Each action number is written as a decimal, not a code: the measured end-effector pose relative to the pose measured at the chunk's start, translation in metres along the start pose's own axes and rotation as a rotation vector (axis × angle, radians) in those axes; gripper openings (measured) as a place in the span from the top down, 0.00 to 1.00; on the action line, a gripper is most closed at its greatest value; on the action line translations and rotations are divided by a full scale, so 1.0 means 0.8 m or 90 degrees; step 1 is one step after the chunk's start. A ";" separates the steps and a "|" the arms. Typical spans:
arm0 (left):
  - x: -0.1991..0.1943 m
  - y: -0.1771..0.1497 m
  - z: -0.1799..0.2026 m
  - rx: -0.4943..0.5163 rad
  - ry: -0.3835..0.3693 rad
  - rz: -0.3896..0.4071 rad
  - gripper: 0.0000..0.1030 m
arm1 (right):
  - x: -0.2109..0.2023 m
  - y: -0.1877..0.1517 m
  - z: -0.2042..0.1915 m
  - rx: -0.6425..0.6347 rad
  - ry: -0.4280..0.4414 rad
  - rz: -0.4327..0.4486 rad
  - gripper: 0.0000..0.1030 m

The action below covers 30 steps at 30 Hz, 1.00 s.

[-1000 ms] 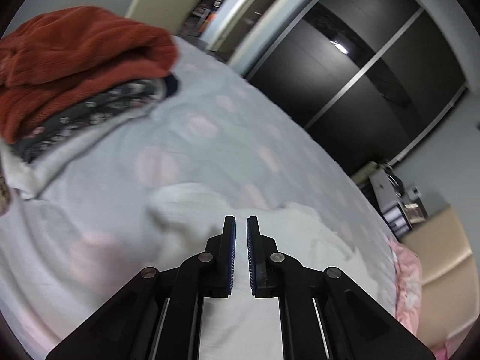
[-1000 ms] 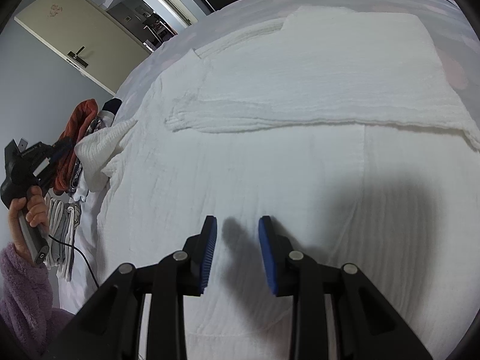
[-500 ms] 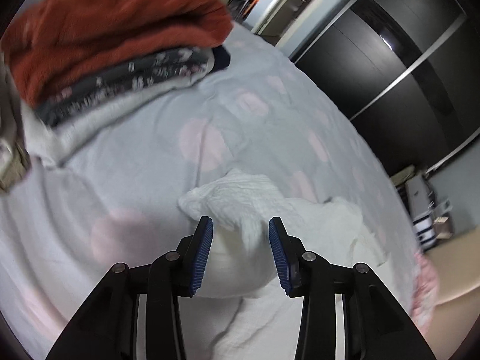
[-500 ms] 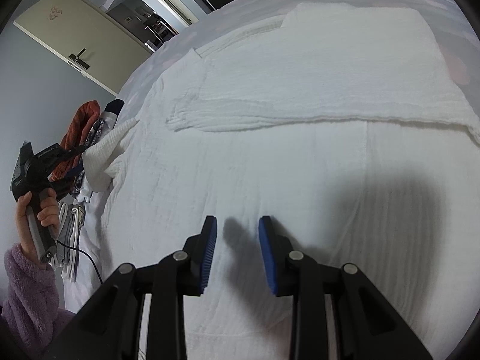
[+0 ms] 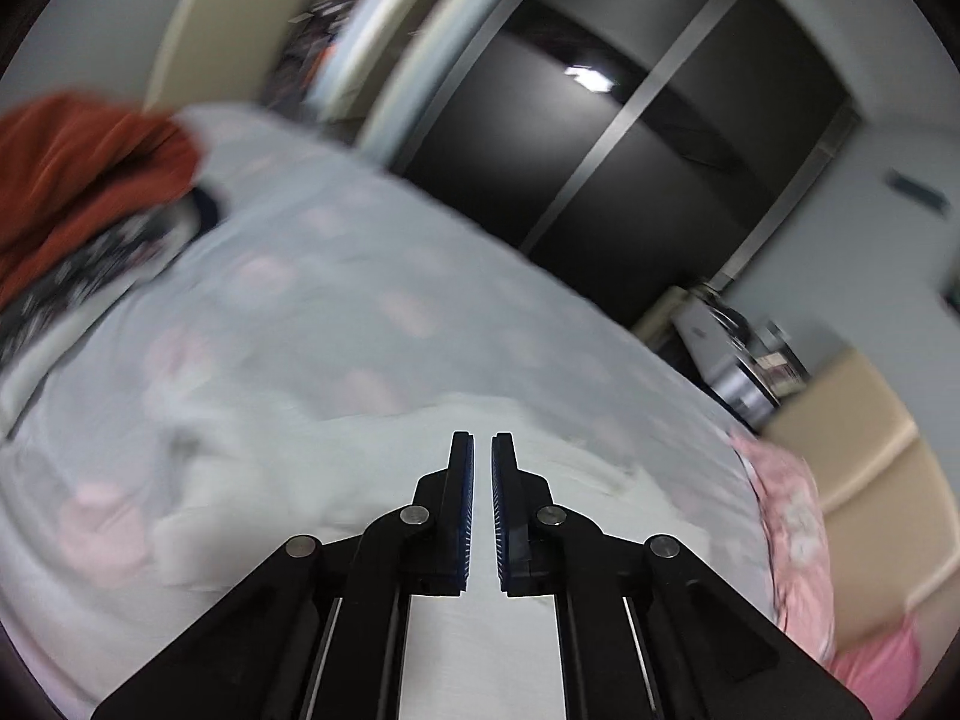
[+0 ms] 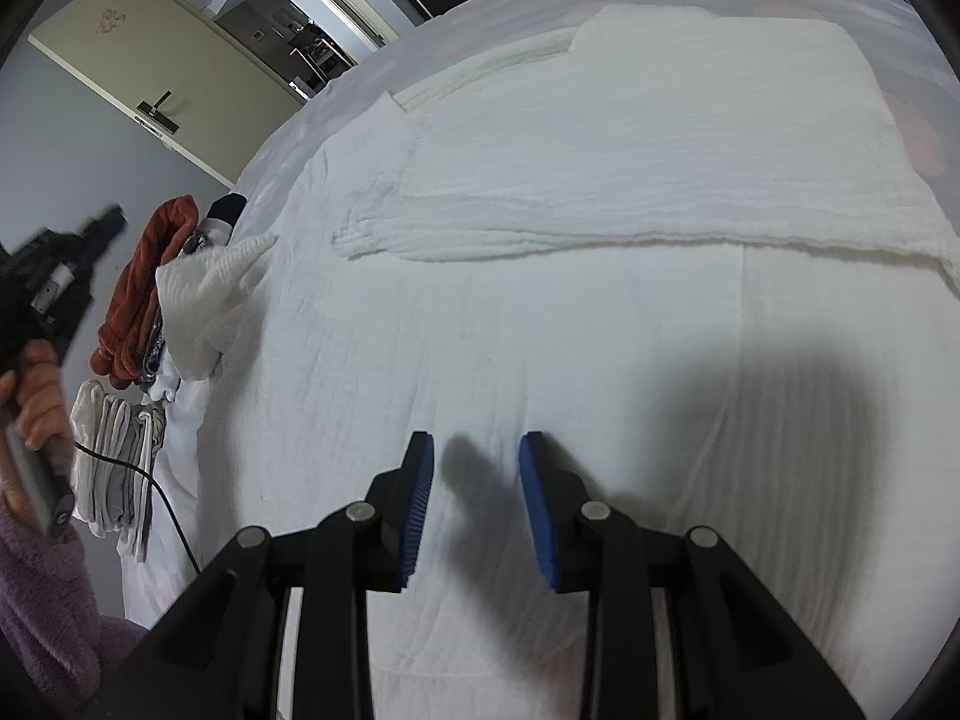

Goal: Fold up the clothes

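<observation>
We see a large white garment [image 6: 600,312] spread flat across the bed [image 5: 372,276], its upper part folded down so that a doubled band lies across the middle. One sleeve end [image 6: 210,294] stands bunched up at the garment's left edge, near the side of the bed.

Our right hand-held gripper [image 6: 477,504] hovers low over the near part of the white cloth, its blue pads spread apart with nothing between them — only its shadow falls on the fabric.

Our left hand-held gripper [image 5: 482,516] has its pads pressed almost together, a thin slit left between them, and we see no cloth caught there. Its view is smeared by motion. In the right wrist view the left hand [image 6: 33,396], in a fuzzy purple sleeve [image 6: 42,612], holds this tool up off the bed, apart from the bunched sleeve end.

Beyond it a stack of folded clothes [image 5: 78,198] sits on the bed — a rust-red piece on top, a dark patterned one beneath. More folded light pieces [image 6: 117,468] lie by the edge.
</observation>
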State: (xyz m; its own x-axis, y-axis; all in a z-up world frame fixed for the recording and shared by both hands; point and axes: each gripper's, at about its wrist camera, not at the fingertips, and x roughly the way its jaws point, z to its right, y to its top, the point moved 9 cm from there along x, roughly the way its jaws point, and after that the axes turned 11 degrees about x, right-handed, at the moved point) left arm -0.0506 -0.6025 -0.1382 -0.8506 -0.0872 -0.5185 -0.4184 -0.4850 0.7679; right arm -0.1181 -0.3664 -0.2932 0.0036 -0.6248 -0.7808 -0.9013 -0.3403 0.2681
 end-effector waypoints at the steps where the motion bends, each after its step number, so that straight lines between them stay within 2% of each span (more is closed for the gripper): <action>1: 0.002 -0.003 0.021 0.023 -0.015 -0.004 0.94 | 0.000 0.000 0.000 0.001 0.000 0.000 0.71; 4: 0.016 -0.022 0.064 0.076 -0.034 -0.036 0.94 | 0.000 0.000 0.000 0.003 0.003 -0.002 0.71; 6: 0.027 -0.033 0.066 0.090 -0.014 -0.057 0.94 | -0.001 0.000 0.001 0.005 0.006 -0.003 0.71; 10: 0.038 -0.043 0.022 0.070 0.072 -0.090 0.91 | 0.001 0.001 0.001 0.004 0.005 -0.005 0.71; 11: 0.036 -0.045 0.005 0.058 0.097 -0.094 0.83 | 0.001 0.001 0.001 0.003 0.006 -0.005 0.71; 12: 0.034 -0.047 -0.012 0.047 0.123 -0.098 0.71 | 0.001 0.002 0.001 0.004 0.006 -0.006 0.71; 14: 0.027 -0.053 -0.049 0.013 0.171 -0.104 0.64 | 0.002 0.002 0.001 0.005 0.008 -0.008 0.71; 16: 0.022 -0.061 -0.083 -0.035 0.192 -0.113 0.64 | 0.002 0.002 0.002 0.007 0.010 -0.009 0.71; 19: 0.021 -0.068 -0.112 -0.102 0.177 -0.128 0.62 | 0.001 0.002 0.002 0.009 0.010 -0.009 0.71; 21: 0.024 -0.071 -0.123 -0.142 0.148 -0.139 0.50 | 0.001 0.002 0.002 0.007 0.008 -0.008 0.71; 26: 0.031 -0.070 -0.134 -0.203 0.106 -0.139 0.48 | 0.001 0.001 0.001 0.005 0.003 -0.007 0.71; 30: 0.038 -0.071 -0.143 -0.246 0.092 -0.140 0.47 | 0.003 0.001 0.002 0.003 0.001 -0.007 0.71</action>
State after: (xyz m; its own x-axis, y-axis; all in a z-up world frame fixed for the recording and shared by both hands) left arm -0.0165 -0.6771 -0.2408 -0.6901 -0.0536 -0.7217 -0.4109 -0.7919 0.4518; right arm -0.1196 -0.3673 -0.2954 0.0140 -0.6222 -0.7827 -0.9035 -0.3432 0.2567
